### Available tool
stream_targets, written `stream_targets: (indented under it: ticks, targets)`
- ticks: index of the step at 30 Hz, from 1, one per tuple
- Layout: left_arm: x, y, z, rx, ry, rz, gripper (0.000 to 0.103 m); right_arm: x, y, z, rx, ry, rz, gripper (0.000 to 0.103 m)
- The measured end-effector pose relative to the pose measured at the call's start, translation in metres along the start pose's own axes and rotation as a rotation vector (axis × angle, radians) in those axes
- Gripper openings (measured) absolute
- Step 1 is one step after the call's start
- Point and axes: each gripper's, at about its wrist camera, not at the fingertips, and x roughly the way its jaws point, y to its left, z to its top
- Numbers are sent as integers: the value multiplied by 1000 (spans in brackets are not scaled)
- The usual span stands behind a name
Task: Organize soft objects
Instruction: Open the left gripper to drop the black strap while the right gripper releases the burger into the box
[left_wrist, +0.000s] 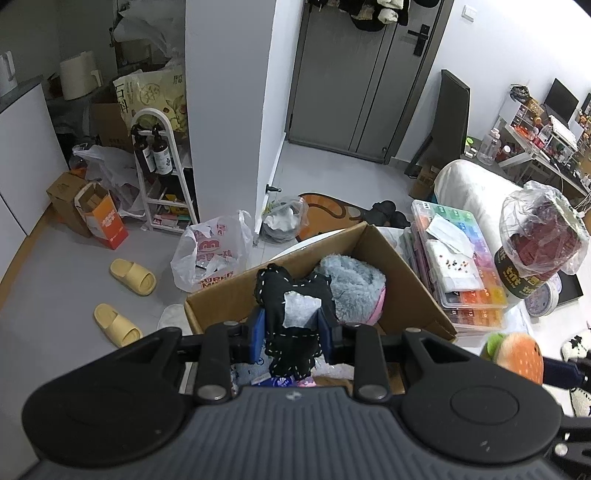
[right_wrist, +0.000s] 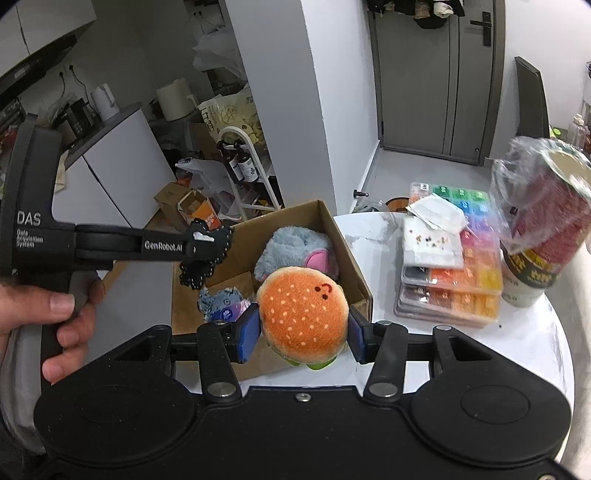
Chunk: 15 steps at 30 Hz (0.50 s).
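— Sitting where, the burger plush (right_wrist: 303, 314)?
— Pinched between the right claw's (right_wrist: 303, 332) blue pads, just over the near edge of the cardboard box (right_wrist: 343, 236) on the white bench (right_wrist: 517, 343).
— And the left claw (left_wrist: 291, 332)?
— Clamped on a black stitched plush (left_wrist: 291, 314) above the box, where a grey fluffy plush (right_wrist: 291, 247) lay. Bead cases (right_wrist: 454, 288) stood beside it.

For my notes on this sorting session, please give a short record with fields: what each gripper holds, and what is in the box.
left gripper: shut on black stitched fabric toy, over the box
right gripper: shut on orange burger-shaped plush
container: open brown cardboard box on white table
inside box: grey-blue fluffy plush with pink ear
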Motion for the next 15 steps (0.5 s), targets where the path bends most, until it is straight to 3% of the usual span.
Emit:
stream_targets:
  ticks: [10,15]
  targets:
    - [27,7,5,-18,28,-1,30,27,2,13,1,32,-19,48]
    - [29,12,8,-63,11,-6,39,33,0,14,14,34,-17,48]
